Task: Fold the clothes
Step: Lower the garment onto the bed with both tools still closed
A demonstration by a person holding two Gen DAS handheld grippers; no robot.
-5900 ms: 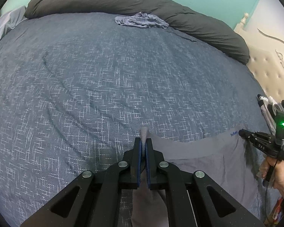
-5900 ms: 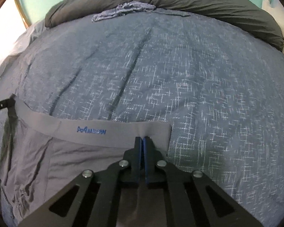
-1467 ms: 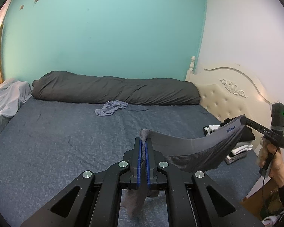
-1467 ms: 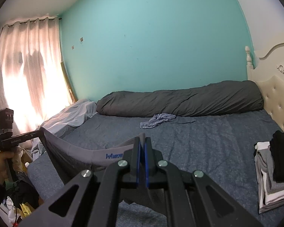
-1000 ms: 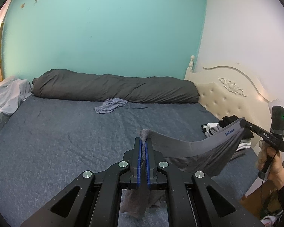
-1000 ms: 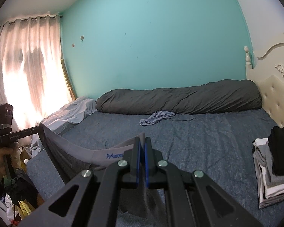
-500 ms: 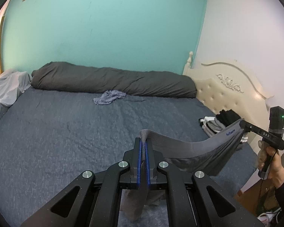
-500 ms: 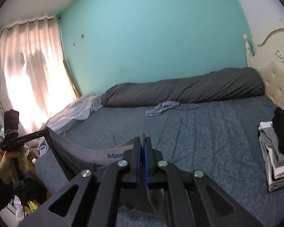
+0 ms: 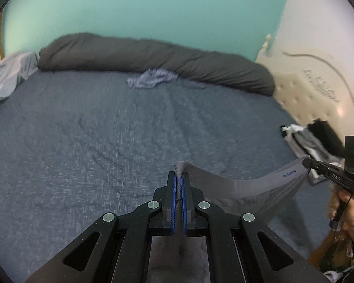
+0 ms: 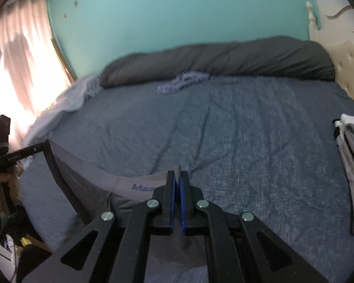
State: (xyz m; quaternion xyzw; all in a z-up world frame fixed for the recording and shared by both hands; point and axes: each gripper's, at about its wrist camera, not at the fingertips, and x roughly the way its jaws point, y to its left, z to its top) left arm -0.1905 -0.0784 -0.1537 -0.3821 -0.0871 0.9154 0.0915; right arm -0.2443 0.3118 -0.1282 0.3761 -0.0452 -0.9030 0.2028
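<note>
Left wrist view: the bed [image 9: 87,141], under its blue-grey flecked cover, now fills most of the field, whereas half a second earlier the teal wall [image 9: 153,7] took up the upper half; both cameras have tipped downward toward the mattress and the surroundings are motion-blurred. At the far edge lies the rolled dark grey duvet [image 9: 153,56], with a crumpled blue-grey garment [image 9: 151,80] just in front of it. At far right, beside the cream headboard [image 9: 302,94], sits the stack of folded clothes [image 9: 309,141].

The grey boxer briefs [image 9: 254,184] hang in the air over the near part of the bed, the waistband stretched between the two tools as before. The left gripper [image 9: 178,181] is clamped narrow on one end of the waistband; the right gripper [image 10: 177,184], seen in the right wrist view, pinches the other end beside the blue lettering. Each tool also appears at the edge of the other's view, held by the person's hand [image 9: 351,219].

Judged from this descent, the garment is being brought down to be laid flat on the cover; no fold has yet been made.
</note>
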